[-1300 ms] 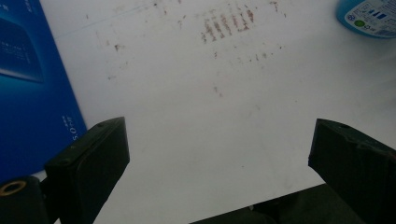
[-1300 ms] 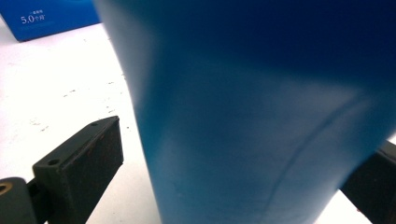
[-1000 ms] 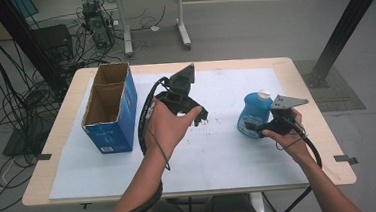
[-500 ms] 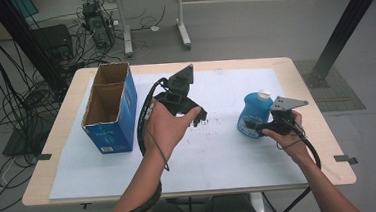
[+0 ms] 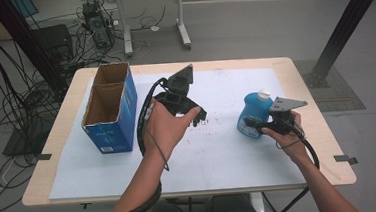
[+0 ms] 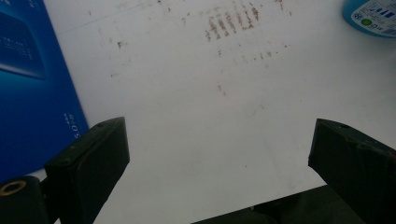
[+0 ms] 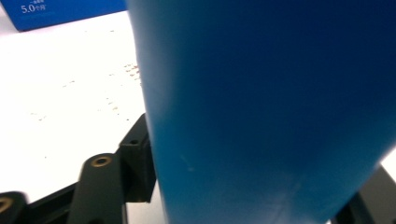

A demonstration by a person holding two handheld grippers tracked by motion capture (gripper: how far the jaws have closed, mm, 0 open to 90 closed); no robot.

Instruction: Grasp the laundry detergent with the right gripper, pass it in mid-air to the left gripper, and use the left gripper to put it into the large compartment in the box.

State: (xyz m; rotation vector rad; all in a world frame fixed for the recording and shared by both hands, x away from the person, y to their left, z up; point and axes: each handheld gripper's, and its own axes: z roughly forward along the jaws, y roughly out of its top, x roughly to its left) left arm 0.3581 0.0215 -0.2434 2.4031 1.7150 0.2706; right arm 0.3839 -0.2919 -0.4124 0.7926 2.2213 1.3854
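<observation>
High view, squat blue bottle (image 5: 253,115), white cap, upright, R gripper (image 5: 257,125) jaws closing on it

Even, soft indoor light; faint shadows; the close blue bottle (image 7: 271,107) blurs badly.

My left gripper (image 5: 195,116) and right gripper (image 5: 255,126) are black, each trailing a thick black cable. A grey three-cornered plate tops each. Brass-coloured screw holes, I think, dot the jaw arms.
</observation>
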